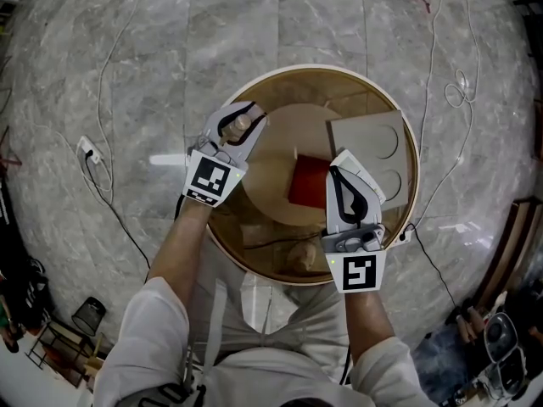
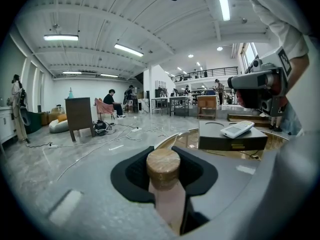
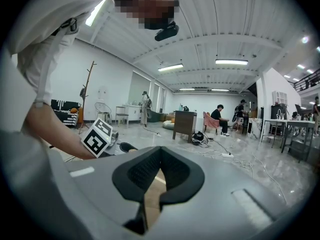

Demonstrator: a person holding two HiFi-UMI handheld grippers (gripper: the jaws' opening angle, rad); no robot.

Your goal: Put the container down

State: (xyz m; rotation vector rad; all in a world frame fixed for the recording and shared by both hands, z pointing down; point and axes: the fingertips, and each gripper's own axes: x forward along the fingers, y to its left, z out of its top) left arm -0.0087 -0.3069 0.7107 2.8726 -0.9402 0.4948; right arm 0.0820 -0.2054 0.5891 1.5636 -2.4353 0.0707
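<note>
A small pale container (image 1: 242,126) with a round cork lid (image 2: 163,165) sits between the jaws of my left gripper (image 1: 247,120), which is shut on it. It is held over the left side of the round glass-topped table (image 1: 254,87). In the left gripper view the container (image 2: 168,204) stands upright in my left gripper (image 2: 164,153), cork end outward. My right gripper (image 1: 345,163) hovers over the table's right half beside a red flat thing (image 1: 305,185). Its jaws are shut with nothing in them. In the right gripper view my right gripper (image 3: 161,153) shows only tabletop below.
A grey box (image 1: 373,142) with round cutouts lies on the table's far right, with a white remote (image 2: 238,129) on top. A round wooden disc (image 1: 284,134) lies under the red thing. Cables and a power strip (image 1: 87,151) lie on the marble floor.
</note>
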